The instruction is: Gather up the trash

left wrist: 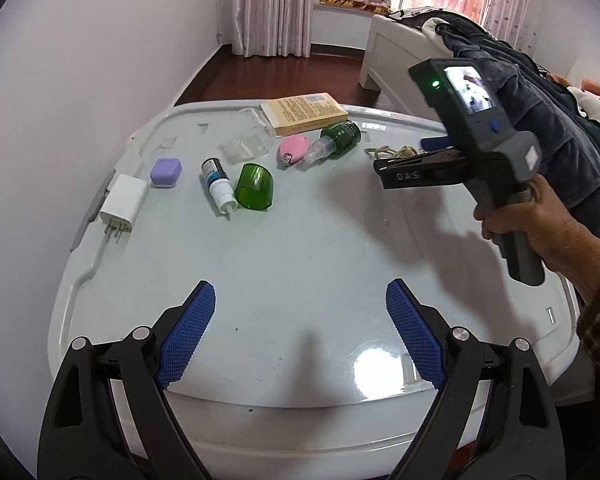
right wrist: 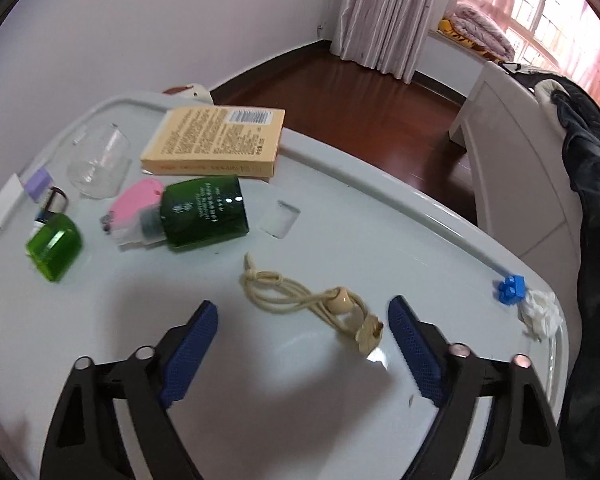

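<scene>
So both tongs are spread wide with nothing in them. The left gripper (left wrist: 300, 332) hangs over the bare near part of the white table (left wrist: 300, 240), everything well ahead of it.

The right gripper (right wrist: 302, 340) is the interesting one: a beige cord with a bead and small charm (right wrist: 320, 304) lies right between its fingers, closer to the right pad. Looks light and floppy, so I'd pinch the knotted bunch near the bead, not a single loop that'll slip out.

Off to its right at the table edge sits a crumpled white tissue (right wrist: 540, 314), touching a small blue plastic piece (right wrist: 511, 288). Tissue is probably the obvious trash: weightless, squashy, grab it anywhere in the middle.

Further ahead-left: a dark green bottle (right wrist: 204, 212) on its side against a pink nail clipper (right wrist: 134, 204), and a green cap (right wrist: 54, 246). The bottle's smooth and round, likely to roll, so take it across the body.

Farthest out, a yellow box (right wrist: 216, 140) and a clear plastic cup (right wrist: 98, 164), which is thin and easily crushed.
</scene>
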{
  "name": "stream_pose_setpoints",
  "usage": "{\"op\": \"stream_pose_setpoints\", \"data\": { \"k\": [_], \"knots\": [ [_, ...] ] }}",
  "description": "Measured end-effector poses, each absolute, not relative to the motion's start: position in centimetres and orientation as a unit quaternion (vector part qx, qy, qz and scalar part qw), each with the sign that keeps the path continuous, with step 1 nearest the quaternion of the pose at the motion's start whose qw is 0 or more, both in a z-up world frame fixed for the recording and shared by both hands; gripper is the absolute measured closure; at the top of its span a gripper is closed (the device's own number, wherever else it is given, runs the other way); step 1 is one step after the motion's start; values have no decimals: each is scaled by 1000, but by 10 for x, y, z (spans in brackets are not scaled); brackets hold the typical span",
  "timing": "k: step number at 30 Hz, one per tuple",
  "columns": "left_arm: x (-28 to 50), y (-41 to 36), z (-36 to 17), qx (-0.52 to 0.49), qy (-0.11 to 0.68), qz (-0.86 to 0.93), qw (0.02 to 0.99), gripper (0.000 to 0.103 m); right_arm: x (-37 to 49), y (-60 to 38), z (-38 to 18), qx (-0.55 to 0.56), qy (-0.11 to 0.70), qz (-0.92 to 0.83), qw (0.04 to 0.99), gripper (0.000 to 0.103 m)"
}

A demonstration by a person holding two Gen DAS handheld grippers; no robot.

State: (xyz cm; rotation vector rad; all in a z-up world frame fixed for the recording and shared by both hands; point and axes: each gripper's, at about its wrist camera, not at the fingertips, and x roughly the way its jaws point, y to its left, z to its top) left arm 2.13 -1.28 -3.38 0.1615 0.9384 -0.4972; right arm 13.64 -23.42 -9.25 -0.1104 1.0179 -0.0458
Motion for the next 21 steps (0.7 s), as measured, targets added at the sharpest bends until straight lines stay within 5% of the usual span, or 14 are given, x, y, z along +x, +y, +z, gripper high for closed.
{"op": "stream_pose_setpoints", "data": {
  "k": [7, 21],
  "knots": [
    [21, -11, -32, 68, 447, -243, 858, 18, 131, -237, -89, 13, 492, -6, 871, 84],
    [41, 11, -31, 41, 435, -206, 876, 18, 54, -218, -34, 72, 438, 46, 895, 84]
  ]
}}
